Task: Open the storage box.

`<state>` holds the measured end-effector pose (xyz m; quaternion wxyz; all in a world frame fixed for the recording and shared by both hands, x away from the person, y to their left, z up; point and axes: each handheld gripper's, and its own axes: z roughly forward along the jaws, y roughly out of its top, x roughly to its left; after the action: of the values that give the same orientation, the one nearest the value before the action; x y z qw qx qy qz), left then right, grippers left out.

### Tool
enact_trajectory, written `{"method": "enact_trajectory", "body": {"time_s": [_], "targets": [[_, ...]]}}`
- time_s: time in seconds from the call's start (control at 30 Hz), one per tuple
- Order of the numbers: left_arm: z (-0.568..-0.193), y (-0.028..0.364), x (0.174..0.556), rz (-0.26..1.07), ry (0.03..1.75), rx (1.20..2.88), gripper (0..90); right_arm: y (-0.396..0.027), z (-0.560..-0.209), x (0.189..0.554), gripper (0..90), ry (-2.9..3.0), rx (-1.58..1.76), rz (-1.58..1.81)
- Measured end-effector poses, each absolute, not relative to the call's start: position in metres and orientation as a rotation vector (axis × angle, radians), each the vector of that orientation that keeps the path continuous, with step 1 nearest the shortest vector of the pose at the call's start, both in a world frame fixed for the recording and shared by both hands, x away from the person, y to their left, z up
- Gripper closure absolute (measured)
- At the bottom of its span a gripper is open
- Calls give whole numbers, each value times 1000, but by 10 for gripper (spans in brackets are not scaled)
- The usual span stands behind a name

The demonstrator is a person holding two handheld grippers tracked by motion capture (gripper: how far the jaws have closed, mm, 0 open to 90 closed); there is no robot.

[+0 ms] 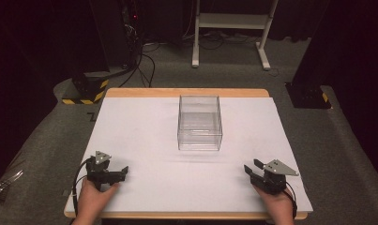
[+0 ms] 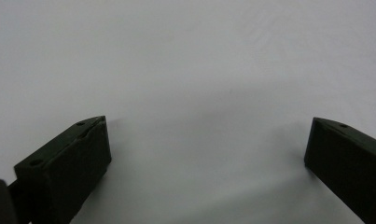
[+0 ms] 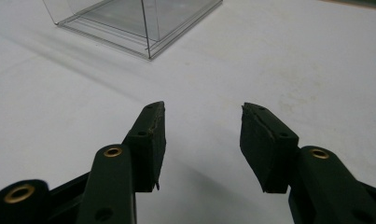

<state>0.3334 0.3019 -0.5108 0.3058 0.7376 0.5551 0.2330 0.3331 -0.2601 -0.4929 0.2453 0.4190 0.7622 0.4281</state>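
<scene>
Clear box [image 1: 200, 123]: light, rigid, slick; take a wall's rim. Your left gripper [image 1: 122, 172] and right gripper [image 1: 251, 167] stand apart, empty.

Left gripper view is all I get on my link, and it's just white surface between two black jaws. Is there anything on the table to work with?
Observer: Yes. A clear plastic box stands open-topped near the middle of the white table, nothing visible inside it.
Operator: Where is my left hand-held gripper relative to it?
Observer: The left hand-held gripper sits at the near left of the table, well apart from the box.
Operator: And the other one?
Observer: The right hand-held gripper is at the near right, jaws open and empty, pointing towards the box's near corner.
</scene>
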Motion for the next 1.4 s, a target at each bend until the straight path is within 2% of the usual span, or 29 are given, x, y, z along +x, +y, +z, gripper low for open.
{"method": "enact_trajectory", "body": {"time_s": [0.6, 1.4], "targets": [[-511, 302, 333, 617, 1469, 1952, 4, -243, -484, 328, 521, 2131, 1001, 1150], [-511, 302, 333, 617, 1469, 1953, 4, -194, -473, 330, 506, 2151, 984, 1264]]}}
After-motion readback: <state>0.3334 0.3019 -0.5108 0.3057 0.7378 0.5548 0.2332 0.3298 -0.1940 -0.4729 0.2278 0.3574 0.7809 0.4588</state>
